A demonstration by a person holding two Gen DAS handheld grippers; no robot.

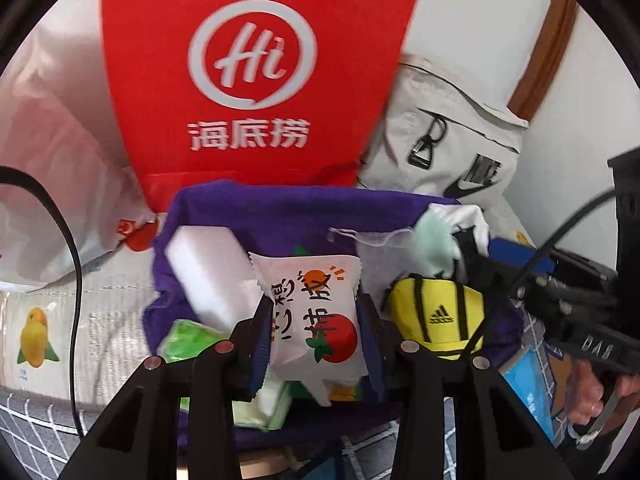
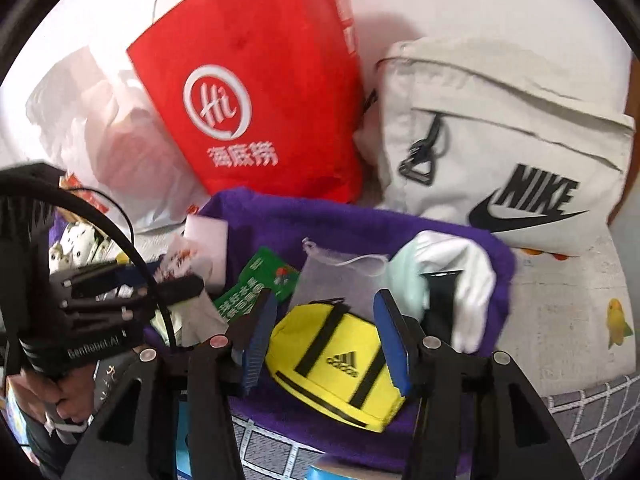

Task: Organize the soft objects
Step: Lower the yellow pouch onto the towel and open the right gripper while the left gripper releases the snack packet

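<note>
My left gripper [image 1: 316, 336] is shut on a white snack packet [image 1: 316, 316] printed with tomatoes, held over a purple towel [image 1: 280, 216]. On the towel lie a white sponge block [image 1: 204, 264], green packets [image 1: 188, 340], a mesh pouch [image 1: 372, 248], a white and mint cloth [image 1: 448, 236] and a small yellow Adidas bag [image 1: 436, 316]. My right gripper [image 2: 326, 336] is open, its blue pads on either side of the yellow bag [image 2: 340, 360], not closed on it. The left gripper shows in the right wrist view [image 2: 120, 300] with the packet [image 2: 180, 260].
A red Haidilao bag [image 1: 248, 72] and a grey Nike bag [image 2: 500, 140] stand behind the towel against the wall. A white plastic bag [image 1: 52, 160] lies at the left. A tissue pack with a bird print [image 1: 48, 332] and a checked sheet [image 2: 600, 412] lie below.
</note>
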